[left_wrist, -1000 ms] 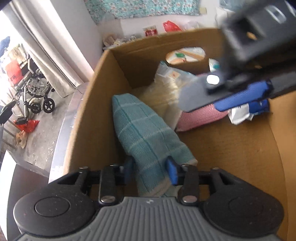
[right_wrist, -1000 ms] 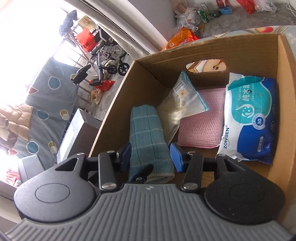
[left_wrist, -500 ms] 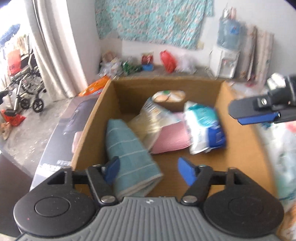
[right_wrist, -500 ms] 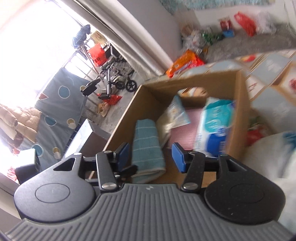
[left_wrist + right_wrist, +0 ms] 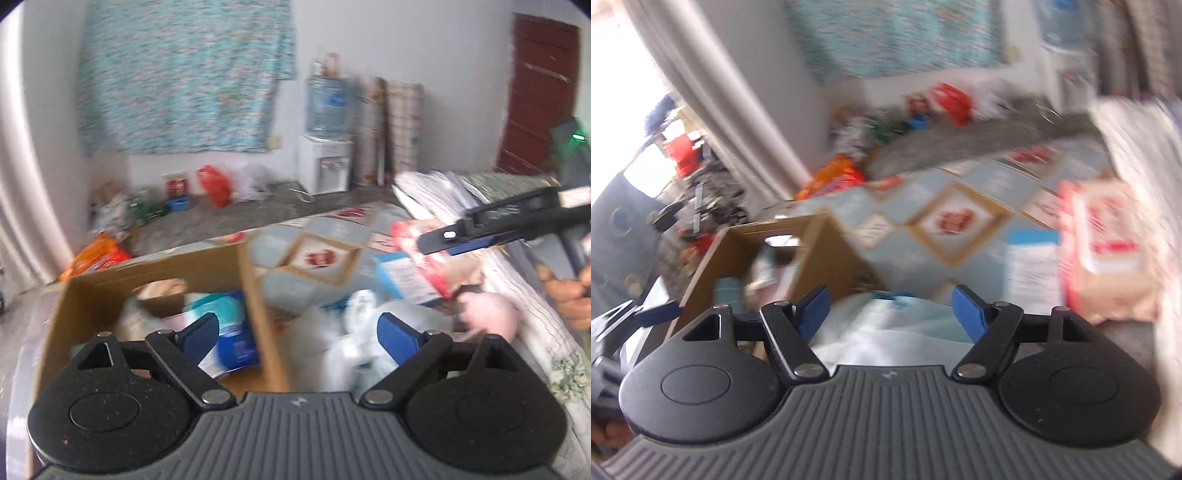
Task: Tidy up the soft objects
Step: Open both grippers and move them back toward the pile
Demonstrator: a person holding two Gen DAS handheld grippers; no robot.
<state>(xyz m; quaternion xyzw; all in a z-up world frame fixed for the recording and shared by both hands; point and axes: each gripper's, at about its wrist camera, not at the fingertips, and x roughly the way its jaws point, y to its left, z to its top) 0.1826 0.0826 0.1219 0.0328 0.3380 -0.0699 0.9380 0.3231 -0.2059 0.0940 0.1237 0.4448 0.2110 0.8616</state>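
The cardboard box (image 5: 255, 295) stands at the lower left and holds a blue-and-white wipes pack (image 5: 232, 332). In the blurred right wrist view a teal patch, the towel (image 5: 726, 291), shows inside the box (image 5: 820, 254). My left gripper (image 5: 299, 332) hangs over the box's right wall, its jaws opening with nothing between them. My right gripper (image 5: 890, 306) is also opening and empty, above a white plastic bag (image 5: 886, 332). From the left wrist view it (image 5: 443, 238) appears edge-on at the right. A pink soft lump (image 5: 487, 317) and a red-and-white pack (image 5: 1108, 254) lie on the bedding.
White plastic bags (image 5: 354, 332) and a blue box (image 5: 402, 277) lie on a patterned quilt (image 5: 321, 258) right of the cardboard box. A hand (image 5: 569, 295) shows at the right edge. A water dispenser (image 5: 325, 147) and floor clutter stand by the far wall.
Both grippers let go of the teal towel, which stays in the box. They rose and swung right toward the bags on the quilt, with their jaws spreading wider.
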